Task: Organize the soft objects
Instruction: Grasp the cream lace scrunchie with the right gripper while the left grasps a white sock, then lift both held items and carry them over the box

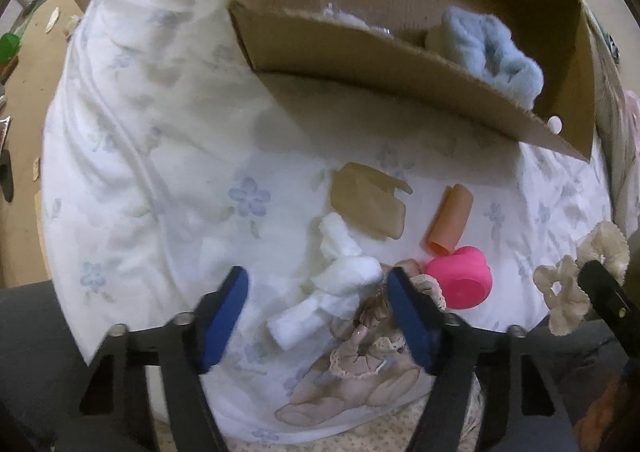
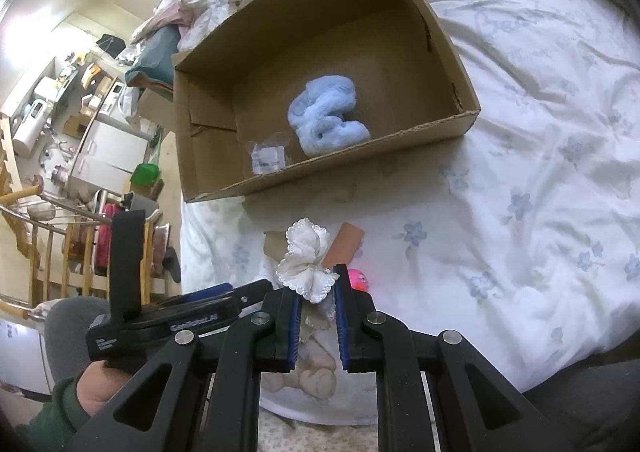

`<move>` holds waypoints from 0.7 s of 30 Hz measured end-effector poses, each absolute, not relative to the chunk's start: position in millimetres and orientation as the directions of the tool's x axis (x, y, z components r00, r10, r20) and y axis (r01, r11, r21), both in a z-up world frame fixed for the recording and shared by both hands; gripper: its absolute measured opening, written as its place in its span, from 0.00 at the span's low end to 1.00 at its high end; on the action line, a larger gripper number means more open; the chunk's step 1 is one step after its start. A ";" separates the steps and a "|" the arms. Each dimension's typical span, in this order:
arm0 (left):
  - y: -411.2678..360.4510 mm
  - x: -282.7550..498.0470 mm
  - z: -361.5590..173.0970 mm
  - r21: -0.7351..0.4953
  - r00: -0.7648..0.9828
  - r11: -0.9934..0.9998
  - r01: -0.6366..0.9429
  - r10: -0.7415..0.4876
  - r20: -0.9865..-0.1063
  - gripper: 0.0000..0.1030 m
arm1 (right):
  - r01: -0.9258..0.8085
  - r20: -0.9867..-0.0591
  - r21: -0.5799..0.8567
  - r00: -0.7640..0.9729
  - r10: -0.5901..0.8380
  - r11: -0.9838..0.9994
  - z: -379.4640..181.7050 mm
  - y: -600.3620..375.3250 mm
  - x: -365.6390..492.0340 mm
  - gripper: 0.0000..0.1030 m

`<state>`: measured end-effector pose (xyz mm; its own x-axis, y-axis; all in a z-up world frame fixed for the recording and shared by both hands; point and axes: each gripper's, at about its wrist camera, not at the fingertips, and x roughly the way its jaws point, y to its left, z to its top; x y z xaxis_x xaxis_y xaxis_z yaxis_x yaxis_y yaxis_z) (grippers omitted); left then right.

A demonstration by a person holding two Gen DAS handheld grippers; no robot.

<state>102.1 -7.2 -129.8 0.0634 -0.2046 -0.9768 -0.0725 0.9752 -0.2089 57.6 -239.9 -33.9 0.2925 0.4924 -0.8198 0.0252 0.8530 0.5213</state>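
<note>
- our right gripper (image 2: 317,294) pinches the cream scrunchie (image 2: 307,266) above the bed's (image 2: 540,140) near edge.
- our left gripper (image 1: 316,284), fingers spread, straddles the white fluffy piece (image 1: 340,284).
- the blue fluffy piece (image 2: 326,116) lies inside the cardboard box (image 2: 436,16).

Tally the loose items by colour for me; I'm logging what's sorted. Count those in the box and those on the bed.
Blue: 1, fluffy piece in the cardboard box
White: 2, cotton piece on the bed, frilly scrunchie in the right tongs
Pink: 1, cup
Orange: 1, tube
Tan: 1, flat piece
Total: 6
</note>
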 end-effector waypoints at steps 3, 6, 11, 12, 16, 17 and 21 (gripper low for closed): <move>-8.4 103.0 -133.4 -0.250 0.057 0.966 -0.072 -0.246 -0.968 0.32 | 0.026 -0.821 0.521 0.292 0.492 0.853 -34.4 -240.1 57.1 0.16; -11.7 102.9 -124.9 -0.229 0.085 0.973 -0.039 -0.225 -0.971 0.23 | 0.027 -0.820 0.521 0.293 0.492 0.853 -33.4 -240.2 56.5 0.16; 2.3 103.2 -121.2 -0.232 0.101 0.969 -0.085 -0.223 -0.970 0.20 | 0.026 -0.820 0.522 0.290 0.493 0.853 -35.0 -236.9 58.6 0.16; 5.5 101.7 -118.3 -0.227 0.112 0.970 -0.087 -0.217 -0.970 0.20 | 0.023 -0.820 0.521 0.290 0.493 0.853 -34.5 -235.9 58.8 0.16; 16.2 96.7 -107.5 -0.174 0.153 0.979 -0.109 -0.157 -0.976 0.20 | 0.010 -0.821 0.516 0.289 0.492 0.856 -34.4 -233.2 57.8 0.16; 20.1 95.8 -107.7 -0.142 0.150 0.982 -0.127 -0.122 -0.981 0.20 | 0.008 -0.822 0.516 0.286 0.492 0.857 -35.0 -232.5 57.6 0.16; 24.1 95.4 -110.7 -0.118 0.142 0.983 -0.142 -0.098 -0.985 0.20 | -0.002 -0.833 0.502 0.267 0.484 0.865 -39.4 -227.2 59.3 0.16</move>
<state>95.4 24.1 -110.7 0.1420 -0.0976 -0.9850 -0.1420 0.9828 -0.1179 59.3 -227.2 -39.4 0.2667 0.4841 -0.8334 -0.0022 0.8650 0.5018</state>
